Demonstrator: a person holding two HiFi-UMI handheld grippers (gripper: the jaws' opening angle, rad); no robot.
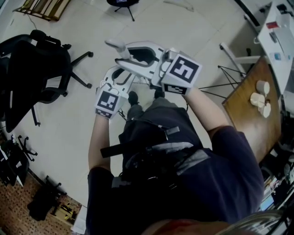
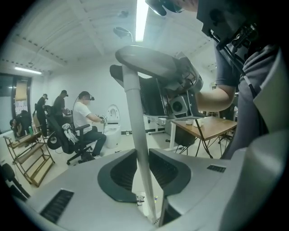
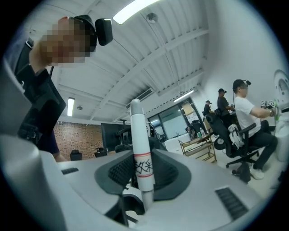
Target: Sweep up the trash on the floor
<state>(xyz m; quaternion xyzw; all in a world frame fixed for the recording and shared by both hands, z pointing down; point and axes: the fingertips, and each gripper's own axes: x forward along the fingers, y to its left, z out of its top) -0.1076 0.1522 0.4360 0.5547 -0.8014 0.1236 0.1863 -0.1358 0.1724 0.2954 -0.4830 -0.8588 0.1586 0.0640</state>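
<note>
My left gripper (image 2: 143, 180) is shut on a thin white pole (image 2: 137, 135) that rises to a grey curved grip (image 2: 149, 58). Low between its jaws, small scraps (image 2: 142, 198) lie on the pale floor. My right gripper (image 3: 142, 176) is shut on a thicker white handle (image 3: 141, 144) with red bands and a black scribbled label. In the head view both grippers are held out in front of the person's chest, the left gripper (image 1: 120, 77) lower and the right gripper (image 1: 134, 56) higher. A white handle end (image 1: 117, 45) sticks out beyond them. The lower ends of both poles are hidden.
A black office chair (image 1: 32, 69) stands on the floor at the left. A wooden table (image 1: 250, 110) with white cups (image 1: 261, 98) is at the right, and a wooden rack (image 1: 41, 7) at the top left. Seated people (image 2: 86, 122) and another desk (image 2: 203, 128) are further off.
</note>
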